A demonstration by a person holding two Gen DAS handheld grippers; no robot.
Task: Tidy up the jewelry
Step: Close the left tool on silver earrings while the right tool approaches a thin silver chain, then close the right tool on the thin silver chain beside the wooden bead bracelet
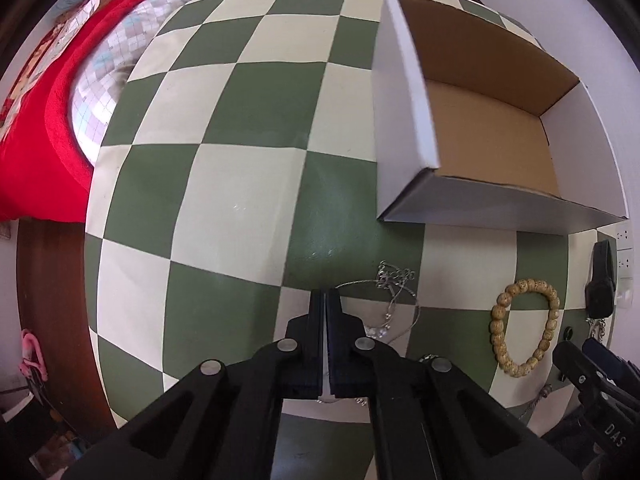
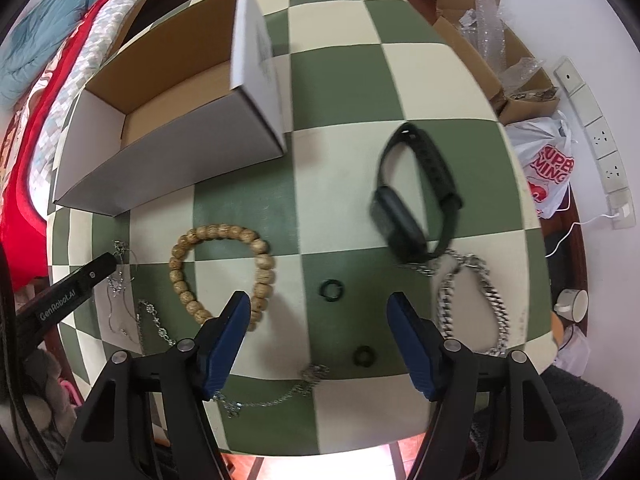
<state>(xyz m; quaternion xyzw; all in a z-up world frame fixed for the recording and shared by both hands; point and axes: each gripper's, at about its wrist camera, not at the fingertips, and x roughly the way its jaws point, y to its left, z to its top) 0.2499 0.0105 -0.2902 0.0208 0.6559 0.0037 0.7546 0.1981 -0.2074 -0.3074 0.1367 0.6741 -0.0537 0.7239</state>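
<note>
On the green-and-cream checkered table (image 1: pixel 224 184), my left gripper (image 1: pixel 325 293) is shut, and a strand of a thin silver necklace (image 1: pixel 394 294) runs into its closed tips. The right wrist view shows those tips (image 2: pixel 109 261) lying on the same necklace (image 2: pixel 117 282). My right gripper (image 2: pixel 318 300) hangs open over a small black ring (image 2: pixel 331 290), without touching it. A wooden bead bracelet (image 2: pixel 224 276) lies beside its left finger. Nearby lie a second dark ring (image 2: pixel 363 356), a black wristband (image 2: pixel 416 200), a chunky silver chain (image 2: pixel 472 304) and a charm chain (image 2: pixel 276 394). An open, empty cardboard box (image 2: pixel 180 128) stands beyond them.
A bed with a red blanket (image 1: pixel 40 140) runs along the table's left side. To the right of the table are cardboard boxes (image 2: pixel 500 52), a white plastic bag (image 2: pixel 548 168), wall sockets (image 2: pixel 600 136) and a cup (image 2: pixel 572 300). The table's front edge is close below my grippers.
</note>
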